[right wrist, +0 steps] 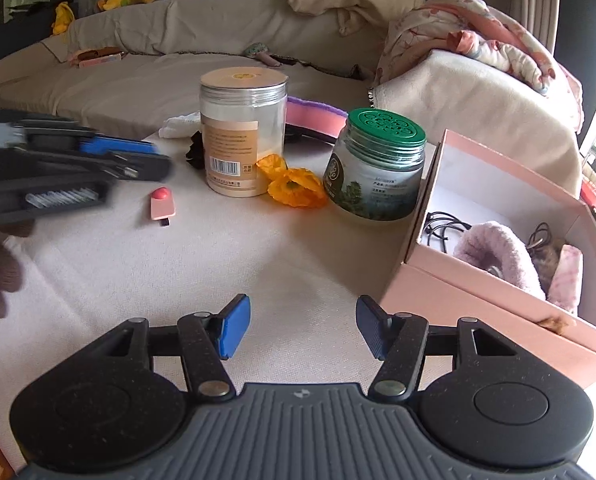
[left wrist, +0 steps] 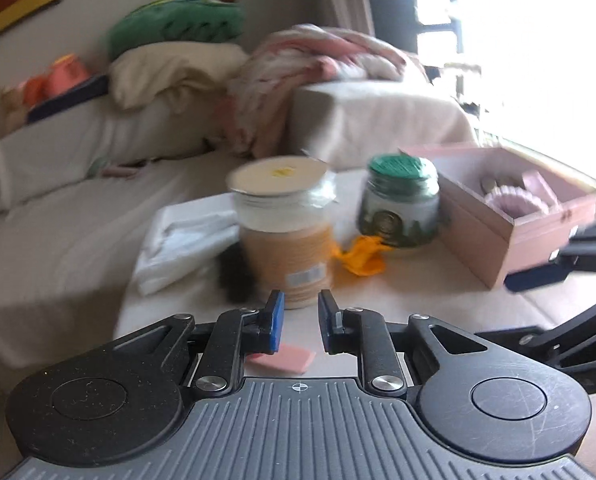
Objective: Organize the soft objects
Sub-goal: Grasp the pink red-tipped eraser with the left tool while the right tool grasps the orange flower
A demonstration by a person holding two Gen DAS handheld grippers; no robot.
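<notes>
Both claws empty; orange flower (right wrist: 294,186) lies well ahead.

No text could be read w/ certainty. Tall clear jar (right wrist: 243,132) w/ tan label had a barcode and small print lines beside it, too small to make out; in the left wrist view the same jar (left wrist: 286,236) was blurred, barcode just a grey patch. Green-lidded jar (right wrist: 375,164) carried a round emblem and a few lines of small print on its label, illegible; lid had an embossed pattern, no letters. Small crosshair mark sat on the gripper body in both views, no wording.
</notes>
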